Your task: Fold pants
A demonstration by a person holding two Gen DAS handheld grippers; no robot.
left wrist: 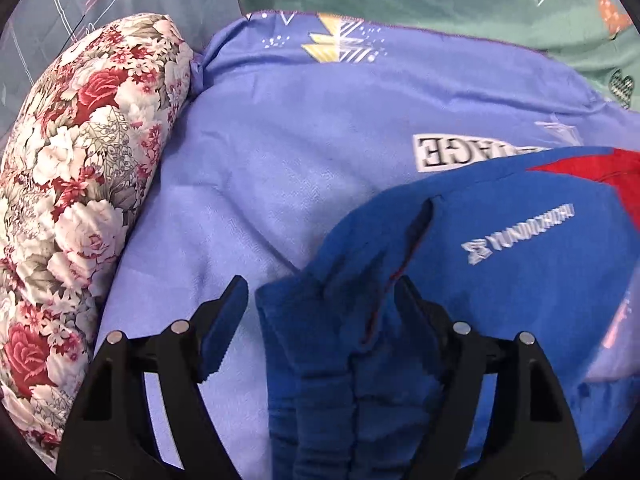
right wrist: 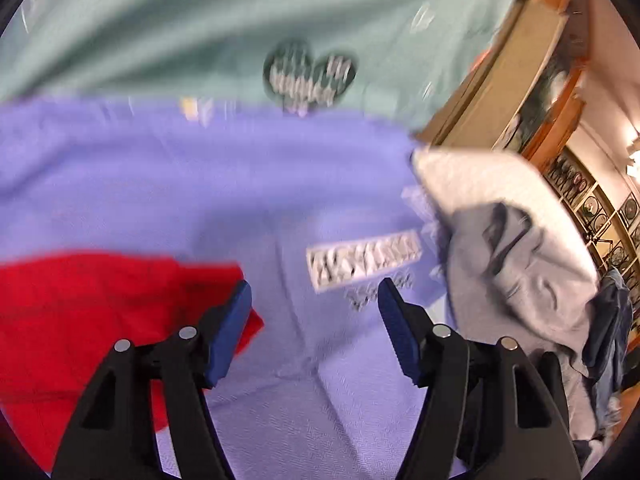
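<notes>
Blue pants [left wrist: 472, 248] with red panels and white lettering lie on a lilac blanket [left wrist: 280, 140]. In the left wrist view my left gripper [left wrist: 320, 300] is open, its jaws wide apart around the bunched waistband end of the pants [left wrist: 320, 340], which lies between them; the right finger [left wrist: 416, 312] rests against the cloth. In the right wrist view, which is blurred, my right gripper [right wrist: 314, 300] is open and empty above the blanket [right wrist: 200, 184]. A red part of the pants [right wrist: 100, 312] lies at the lower left, beside the left finger [right wrist: 228, 332].
A floral pillow [left wrist: 80, 184] lies along the blanket's left side. A green sheet [left wrist: 480, 4] with heart prints covers the bed beyond. A grey garment pile [right wrist: 520, 256] lies at the right of the blanket, with wooden furniture [right wrist: 532, 60] behind it.
</notes>
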